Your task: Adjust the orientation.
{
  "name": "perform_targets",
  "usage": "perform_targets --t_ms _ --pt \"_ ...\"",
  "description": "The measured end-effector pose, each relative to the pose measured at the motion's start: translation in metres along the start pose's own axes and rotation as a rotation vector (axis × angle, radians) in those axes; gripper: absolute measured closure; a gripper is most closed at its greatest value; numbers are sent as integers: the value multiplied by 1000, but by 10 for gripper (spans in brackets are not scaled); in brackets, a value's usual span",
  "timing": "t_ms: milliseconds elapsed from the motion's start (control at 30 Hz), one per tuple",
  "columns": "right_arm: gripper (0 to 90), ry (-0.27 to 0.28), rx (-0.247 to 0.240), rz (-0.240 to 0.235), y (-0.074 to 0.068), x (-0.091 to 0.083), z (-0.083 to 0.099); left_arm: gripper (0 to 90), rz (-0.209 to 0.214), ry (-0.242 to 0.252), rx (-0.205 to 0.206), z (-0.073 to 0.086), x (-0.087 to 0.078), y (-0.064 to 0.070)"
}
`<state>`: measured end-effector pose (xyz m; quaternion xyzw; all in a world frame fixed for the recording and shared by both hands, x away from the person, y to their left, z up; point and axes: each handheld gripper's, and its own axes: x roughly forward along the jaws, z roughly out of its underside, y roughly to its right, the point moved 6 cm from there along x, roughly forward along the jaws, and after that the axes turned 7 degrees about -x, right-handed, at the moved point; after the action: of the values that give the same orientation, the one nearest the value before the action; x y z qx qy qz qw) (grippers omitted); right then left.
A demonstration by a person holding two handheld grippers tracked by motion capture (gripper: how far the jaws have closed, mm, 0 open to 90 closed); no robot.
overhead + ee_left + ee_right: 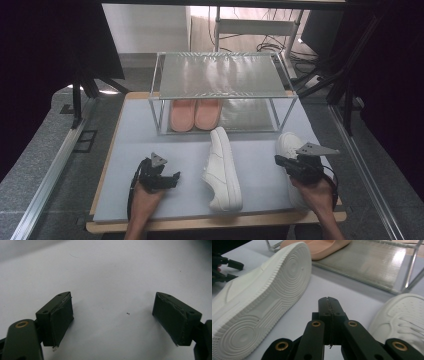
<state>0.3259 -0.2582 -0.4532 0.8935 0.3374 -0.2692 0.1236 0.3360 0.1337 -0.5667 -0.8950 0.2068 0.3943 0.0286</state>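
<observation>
Two grippers low over the pale grey table mat [150, 140], white sneakers between and beside them.

Nearest the person, the left gripper [172, 178] sits left of the white leather sneaker lying on its side [223, 170], jaws spread wide, nothing between them but bare mat. The right gripper [278, 160] has its jaws pressed together, holding nothing, hovering over the upright white perforated-toe sneaker [289, 146], which stands right of the tipped sneaker. Beyond the tipped sneaker stands the two-tier metal shoe rack [220, 75], a pair of pink foam slippers [195, 113] on its lower shelf.
</observation>
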Motion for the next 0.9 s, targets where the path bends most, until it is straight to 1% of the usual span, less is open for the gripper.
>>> perform_targets --t_ms 200,533,900 --pt "900 -2 -16 -37 -15 10 -3 168 0 0 0 0 0 0" --pt "900 -12 -53 -93 -39 32 -10 168 0 0 1 0 0 0" --pt "900 -27 -83 -141 -58 54 -13 168 0 0 1 0 0 0"
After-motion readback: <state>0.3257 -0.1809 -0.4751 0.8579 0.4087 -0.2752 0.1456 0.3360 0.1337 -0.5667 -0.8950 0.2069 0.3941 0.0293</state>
